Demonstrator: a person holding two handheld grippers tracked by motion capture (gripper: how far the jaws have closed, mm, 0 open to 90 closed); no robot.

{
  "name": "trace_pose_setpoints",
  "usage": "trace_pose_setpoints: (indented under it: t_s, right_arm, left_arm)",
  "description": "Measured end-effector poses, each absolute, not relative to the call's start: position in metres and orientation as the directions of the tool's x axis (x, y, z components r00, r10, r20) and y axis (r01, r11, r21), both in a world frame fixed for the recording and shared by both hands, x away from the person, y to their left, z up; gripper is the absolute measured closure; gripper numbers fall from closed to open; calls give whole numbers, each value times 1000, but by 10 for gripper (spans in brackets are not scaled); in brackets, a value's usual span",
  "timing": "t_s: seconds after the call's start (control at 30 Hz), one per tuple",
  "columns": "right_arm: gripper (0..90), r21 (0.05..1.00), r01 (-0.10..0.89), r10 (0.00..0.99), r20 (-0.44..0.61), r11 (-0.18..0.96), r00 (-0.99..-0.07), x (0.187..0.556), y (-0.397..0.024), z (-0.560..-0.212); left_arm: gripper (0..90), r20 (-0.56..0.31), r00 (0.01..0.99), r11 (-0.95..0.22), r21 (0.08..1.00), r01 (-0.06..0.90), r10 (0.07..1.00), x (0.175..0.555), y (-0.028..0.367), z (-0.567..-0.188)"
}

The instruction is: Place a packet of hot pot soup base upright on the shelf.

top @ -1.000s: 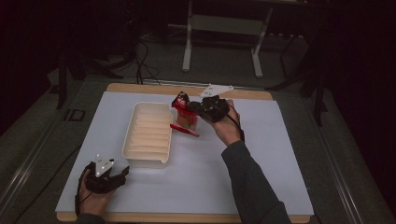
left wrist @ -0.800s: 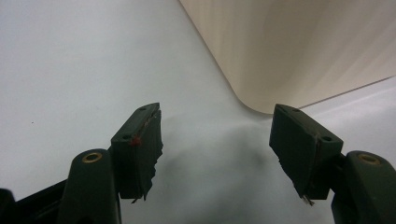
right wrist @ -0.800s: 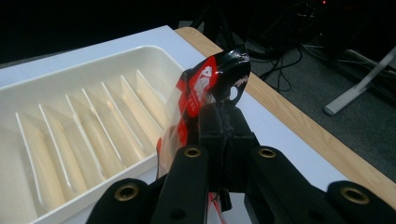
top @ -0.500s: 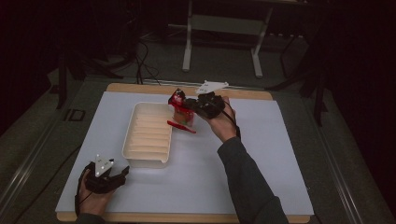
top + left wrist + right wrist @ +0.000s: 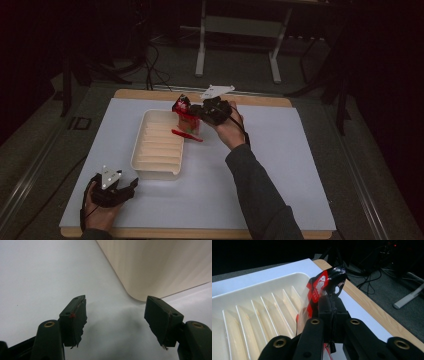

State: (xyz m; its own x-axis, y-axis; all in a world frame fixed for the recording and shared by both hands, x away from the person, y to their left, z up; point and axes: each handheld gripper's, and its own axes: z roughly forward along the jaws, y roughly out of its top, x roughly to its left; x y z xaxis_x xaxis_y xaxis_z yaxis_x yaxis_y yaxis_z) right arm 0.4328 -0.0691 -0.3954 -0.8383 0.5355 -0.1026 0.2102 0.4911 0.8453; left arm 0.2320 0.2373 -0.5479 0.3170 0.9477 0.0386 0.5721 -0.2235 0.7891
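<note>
Tabletop (image 5: 280, 165) carries your ribbed tray (image 5: 157, 145). Since a second ago your right tool (image 5: 192, 107), pinching the red-and-black packet (image 5: 186, 114), has lifted it beside the tray's far corner, likely bound inside. Left tool (image 5: 131, 184) rests spread.

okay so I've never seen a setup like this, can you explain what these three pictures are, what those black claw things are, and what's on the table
A person sits at a table covered with a white mat and holds a black two-jaw gripper in each hand. The high view looks down from above. The other two pictures come from small cameras riding on the grippers, looking along their jaws.

The left gripper rests near the table's front edge, jaws open and empty, beside a corner of the cream ridged tray.

The right gripper is shut on a clear packet with a red and black top, held up by the tray's far right corner. I cannot tell what is in it. A thin red piece lies on the mat beside the tray.
</note>
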Motion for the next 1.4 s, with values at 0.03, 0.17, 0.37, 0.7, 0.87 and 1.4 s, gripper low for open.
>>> trace_pose_setpoints:
  t_s: [0.03,0.17,0.37,0.7,0.87,1.4]
  right_arm:
    - [888,845,212,534,-100,491,-840,433,-67,-396]
    - [888,844,210,525,-97,494,-845,434,-58,-398]
    - [888,848,206,514,-89,489,-853,434,-47,-397]
    - [888,843,200,485,-81,499,-871,431,-28,-402]
    - [887,847,200,466,-63,493,-883,429,-17,-403]
    - [887,843,179,422,-61,508,-905,419,15,-408]
  left_arm:
    - [343,35,316,-220,789,574,948,232,237,-548]
    - [343,34,316,-220,789,574,948,232,237,-548]
    - [343,34,317,-220,790,573,948,232,238,-548]
    - [343,32,317,-218,790,573,948,232,238,-548]
    - [343,31,316,-217,790,574,948,232,238,-548]
    - [343,30,316,-217,790,574,948,232,238,-548]
